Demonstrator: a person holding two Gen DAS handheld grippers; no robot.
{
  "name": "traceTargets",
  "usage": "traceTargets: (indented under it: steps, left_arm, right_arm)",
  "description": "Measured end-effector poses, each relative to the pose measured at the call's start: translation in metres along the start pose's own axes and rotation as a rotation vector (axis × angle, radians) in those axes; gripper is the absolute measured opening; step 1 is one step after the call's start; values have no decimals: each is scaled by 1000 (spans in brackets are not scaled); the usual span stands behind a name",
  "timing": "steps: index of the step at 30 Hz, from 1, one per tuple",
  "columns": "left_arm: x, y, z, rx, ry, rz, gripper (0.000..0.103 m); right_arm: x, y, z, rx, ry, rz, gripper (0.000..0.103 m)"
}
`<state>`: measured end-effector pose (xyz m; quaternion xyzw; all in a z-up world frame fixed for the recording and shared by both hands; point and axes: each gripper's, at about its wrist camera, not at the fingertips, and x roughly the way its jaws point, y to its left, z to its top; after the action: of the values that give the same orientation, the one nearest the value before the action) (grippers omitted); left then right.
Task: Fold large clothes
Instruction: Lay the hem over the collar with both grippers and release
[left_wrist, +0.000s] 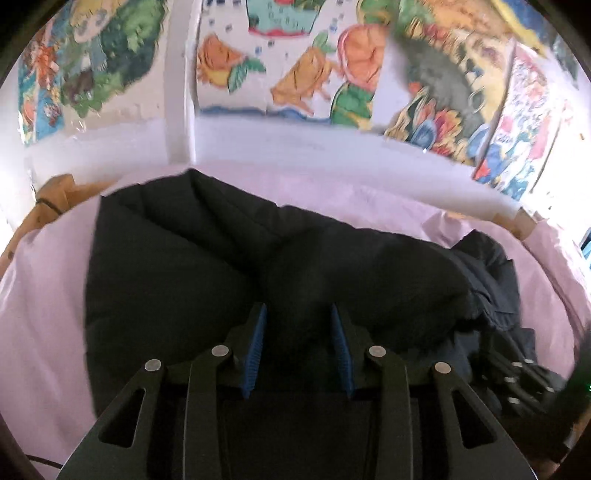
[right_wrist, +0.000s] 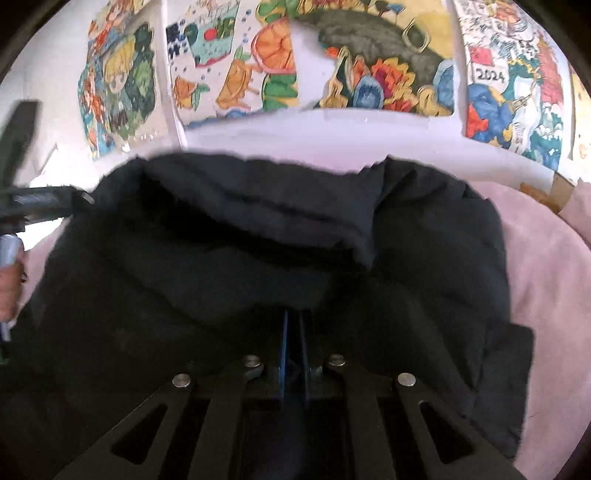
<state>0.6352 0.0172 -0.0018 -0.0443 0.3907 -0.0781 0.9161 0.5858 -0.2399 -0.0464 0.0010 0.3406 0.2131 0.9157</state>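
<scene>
A black padded jacket (left_wrist: 207, 258) lies bunched on a pale pink sheet (left_wrist: 44, 302). My left gripper (left_wrist: 299, 332) hovers over its near part, blue pads apart and pressing on nothing, with dark fabric showing behind the gap. In the right wrist view the jacket (right_wrist: 258, 236) fills the middle, a fold raised across its far side. My right gripper (right_wrist: 294, 332) has its pads almost together, pinching a ridge of the black fabric. The left gripper (right_wrist: 48, 201) shows blurred at the left edge, a hand (right_wrist: 11, 291) below it.
The pink sheet (right_wrist: 546, 280) covers the surface around the jacket. Behind runs a white wall (left_wrist: 258, 140) hung with colourful drawings (right_wrist: 369, 74). Something brown (left_wrist: 55, 188) sticks out at the sheet's far left edge, and a brown corner (right_wrist: 554, 195) at the right.
</scene>
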Motion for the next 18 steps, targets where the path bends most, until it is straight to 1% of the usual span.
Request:
traceTargets:
  steps: [2,5,7,9,10,12,14,15,18]
  left_arm:
    - [6,3,0,-5,-6,-1,31]
    - [10,6,-5,23,-18,-10,31]
    - [11,8,-8,50,-30,-17,32]
    - [12,7,-12,100,-35,-11,33]
    - [13,6,-13,126,-35,-6,33]
    - [14,3,-16,181,-38,2,33]
    - [19,1,-20,229,-32,10,33]
    - [21,1,-23,245,-32,11,33]
    - [35,0,-35,339,-63,11,34]
  right_arm:
    - [-17,-4,7,27,-54,21,7]
    - [-39,-12,29,71,-152,25,7]
    - [-39,-17,45,105,-170,41,7]
    - [-25,-17,56,101,-157,33,7]
    - [-15,-16,58,91,-136,28,7]
    - [12,-13,57,75,-63,22,7]
    - [33,-10,49,35,-18,1,8]
    - [41,-7,43,-1,-9,-17,8]
    - [61,-1,24,-84,-9,-50,8]
